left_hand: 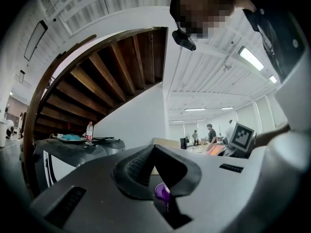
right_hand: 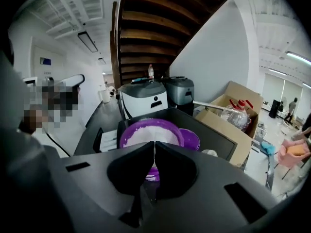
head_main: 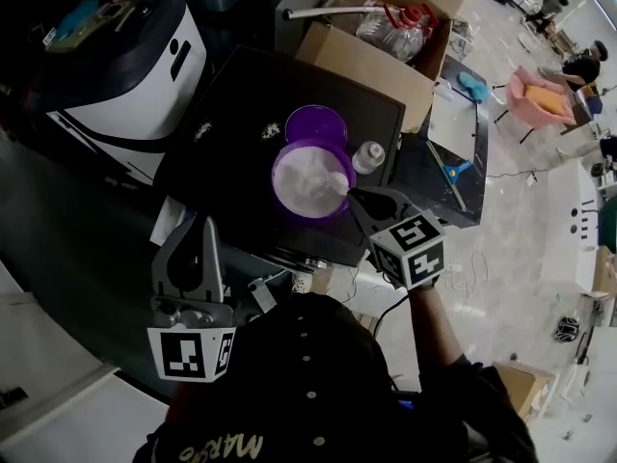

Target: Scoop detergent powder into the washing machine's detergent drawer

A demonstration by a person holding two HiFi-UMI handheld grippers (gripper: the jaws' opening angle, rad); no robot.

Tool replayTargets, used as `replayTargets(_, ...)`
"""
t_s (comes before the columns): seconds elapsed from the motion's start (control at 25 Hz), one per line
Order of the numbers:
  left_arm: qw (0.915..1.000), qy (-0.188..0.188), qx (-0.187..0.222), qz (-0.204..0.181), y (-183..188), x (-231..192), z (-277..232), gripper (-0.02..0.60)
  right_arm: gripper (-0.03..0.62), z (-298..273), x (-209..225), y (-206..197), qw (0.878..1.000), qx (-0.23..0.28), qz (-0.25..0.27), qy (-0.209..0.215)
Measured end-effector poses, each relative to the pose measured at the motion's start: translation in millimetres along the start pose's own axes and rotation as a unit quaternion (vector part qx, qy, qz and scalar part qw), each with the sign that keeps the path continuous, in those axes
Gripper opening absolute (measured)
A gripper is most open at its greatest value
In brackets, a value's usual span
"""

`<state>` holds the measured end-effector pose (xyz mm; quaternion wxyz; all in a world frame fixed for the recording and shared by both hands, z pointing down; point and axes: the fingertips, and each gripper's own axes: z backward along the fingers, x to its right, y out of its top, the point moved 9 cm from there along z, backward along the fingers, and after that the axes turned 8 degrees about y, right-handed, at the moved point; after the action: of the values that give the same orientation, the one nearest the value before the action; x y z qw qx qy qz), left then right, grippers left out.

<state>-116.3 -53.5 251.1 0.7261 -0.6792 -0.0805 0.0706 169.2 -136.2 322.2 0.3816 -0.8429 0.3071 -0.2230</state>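
Note:
A purple bowl (head_main: 304, 177) of white powder stands on a black-topped machine (head_main: 227, 143); the right gripper view shows this bowl (right_hand: 146, 132) just past the jaws. A purple lid (head_main: 315, 122) lies behind it. My right gripper (head_main: 355, 197) is at the bowl's near right rim, tilted down, jaws shut (right_hand: 154, 144). I cannot tell whether anything thin is pinched between them. My left gripper (head_main: 201, 222) is held level to the left of the machine's front, away from the bowl. Its tips meet (left_hand: 154, 149), and purple shows through the gap beneath. I cannot pick out a detergent drawer.
A small white bottle (head_main: 367, 155) stands right of the bowl. A white appliance with a dark lid (head_main: 125, 75) is at the back left. Behind the machine is an open cardboard box (head_main: 386, 37) holding a clear jug. Papers lie at the front left (head_main: 169, 222).

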Motion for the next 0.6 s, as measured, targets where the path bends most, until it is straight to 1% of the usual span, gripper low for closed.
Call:
replayTargets(0.08, 1.0000, 0.004, -0.004, -0.001, -1.5, 0.5, 0.1, 0.015, 0.034, -13.3, 0.1, -5.9, 0.999, -0.044, 0.007, 0.003)
replayTargets(0.2, 0.9999, 0.010, -0.007, -0.001, -2.8, -1.2, 0.7, 0.015, 0.034, -28.9, -0.7, -11.0, 0.993, -0.115, 0.015, 0.007)
replayTargets(0.28, 0.9998, 0.016, -0.009, -0.002, -3.2, -2.7, 2.0, 0.015, 0.034, -32.0, -2.0, -10.1, 0.990, -0.141, 0.018, 0.009)
replayTargets(0.36, 0.9997, 0.020, -0.009, -0.001, -3.2, -3.8, 3.2, 0.015, 0.034, -31.7, -1.1, -8.6, 0.989, -0.144, 0.016, 0.011)
replayTargets(0.48, 0.9997, 0.022, -0.007, 0.000, -2.3, -4.8, 4.3, 0.015, 0.042, -26.0, 1.3, -7.8, 0.993, -0.119, 0.012, 0.012)
replayTargets(0.52, 0.9997, 0.022, -0.007, 0.000, -2.2, -5.0, 4.5, 0.015, 0.125, -23.4, 1.5, -8.3, 0.994, -0.112, 0.014, 0.011)
replayTargets(0.56, 0.9998, 0.021, -0.006, 0.001, -2.3, -5.0, 4.5, 0.015, 0.229, -20.7, 1.3, -9.0, 0.994, -0.105, 0.019, 0.009)
replayTargets(0.6, 0.9998, 0.019, -0.006, 0.001, -2.4, -5.0, 4.5, 0.015, 0.247, -18.1, 0.8, -9.5, 0.995, -0.096, 0.023, 0.008)
